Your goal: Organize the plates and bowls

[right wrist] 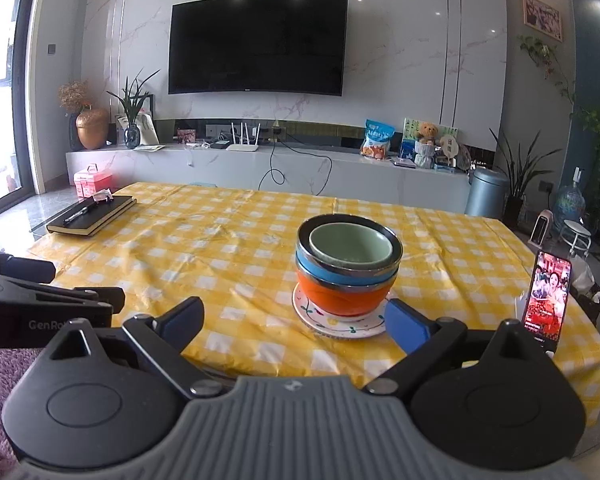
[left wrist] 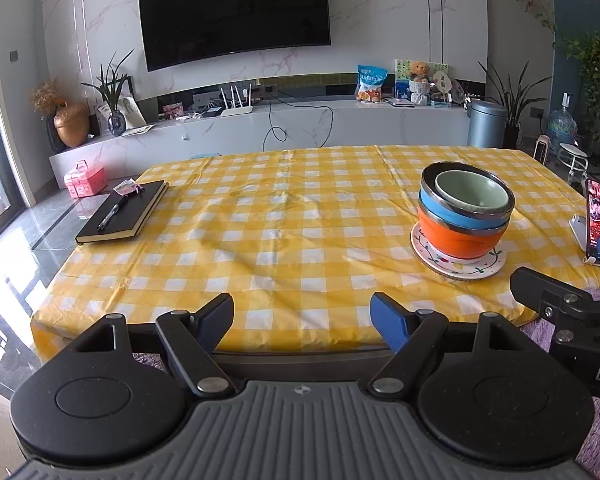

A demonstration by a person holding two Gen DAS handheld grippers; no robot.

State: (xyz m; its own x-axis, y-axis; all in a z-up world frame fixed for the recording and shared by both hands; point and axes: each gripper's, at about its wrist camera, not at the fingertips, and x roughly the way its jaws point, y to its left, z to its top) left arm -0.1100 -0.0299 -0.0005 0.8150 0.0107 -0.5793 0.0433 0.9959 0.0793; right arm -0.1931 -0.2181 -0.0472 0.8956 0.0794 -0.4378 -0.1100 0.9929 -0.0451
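Table (left wrist: 284, 216), yellow-and-white checked cloth. On it, right of centre: one patterned plate (left wrist: 488, 266) carrying your stack of bowls, nested orange bowl (left wrist: 456, 240), blue bowl (left wrist: 452, 216), green bowl (left wrist: 472, 192) on top. Far left corner: black notebook (left wrist: 124, 212) with a pen (left wrist: 112, 213) lying on it. Right edge: phone (left wrist: 599, 220) propped on a stand.

Your left gripper (left wrist: 302, 312): jaws spread wide, holding nothing, at the near table edge. Your right gripper (right wrist: 296, 320): jaws spread wide, empty, just short of the plate.

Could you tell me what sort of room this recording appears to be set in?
Most likely a home living room: a wall-mounted television above a long media shelf, houseplants, and a table with a yellow checked tablecloth.
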